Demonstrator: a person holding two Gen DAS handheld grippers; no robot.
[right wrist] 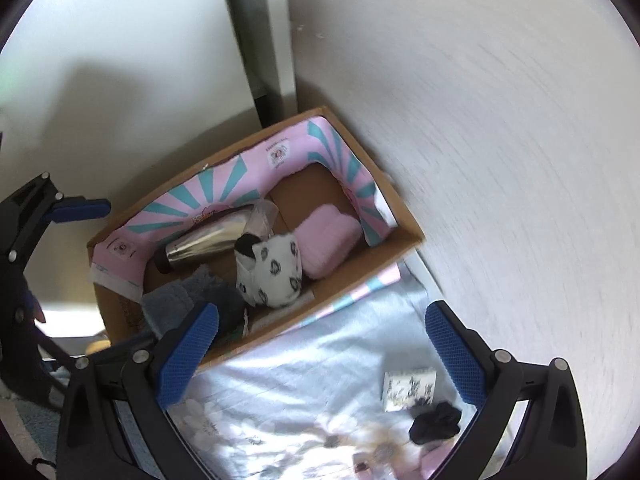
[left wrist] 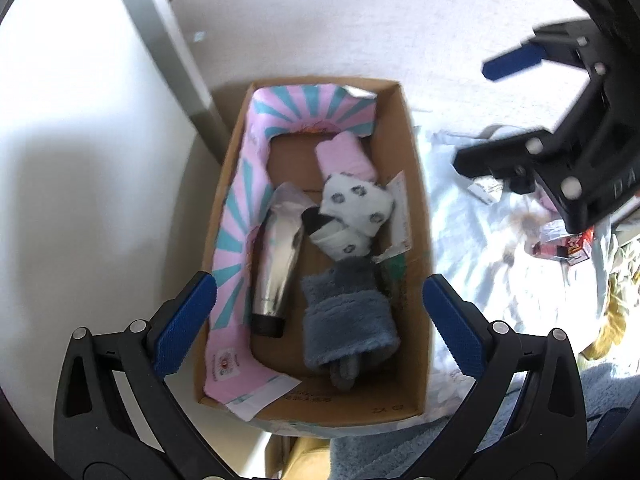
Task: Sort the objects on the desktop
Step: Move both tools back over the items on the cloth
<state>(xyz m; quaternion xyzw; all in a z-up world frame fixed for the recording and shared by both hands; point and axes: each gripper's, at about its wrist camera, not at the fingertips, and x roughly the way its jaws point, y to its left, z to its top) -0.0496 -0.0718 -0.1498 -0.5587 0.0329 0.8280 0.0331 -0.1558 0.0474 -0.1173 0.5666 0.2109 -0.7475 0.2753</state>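
A cardboard box stands by the wall, lined with a pink and teal mailer bag. Inside lie a silver tube, a pink rolled sock, white spotted socks and a blue fuzzy sock. My left gripper hangs open above the box, holding nothing. My right gripper is open too, over the box's near edge and the floral sheet, also holding nothing. In the left wrist view the right gripper shows at the upper right.
A small white carton and a black scrunchie lie on the sheet near my right fingers. A small red box lies farther right. A grey post and white wall stand behind the box.
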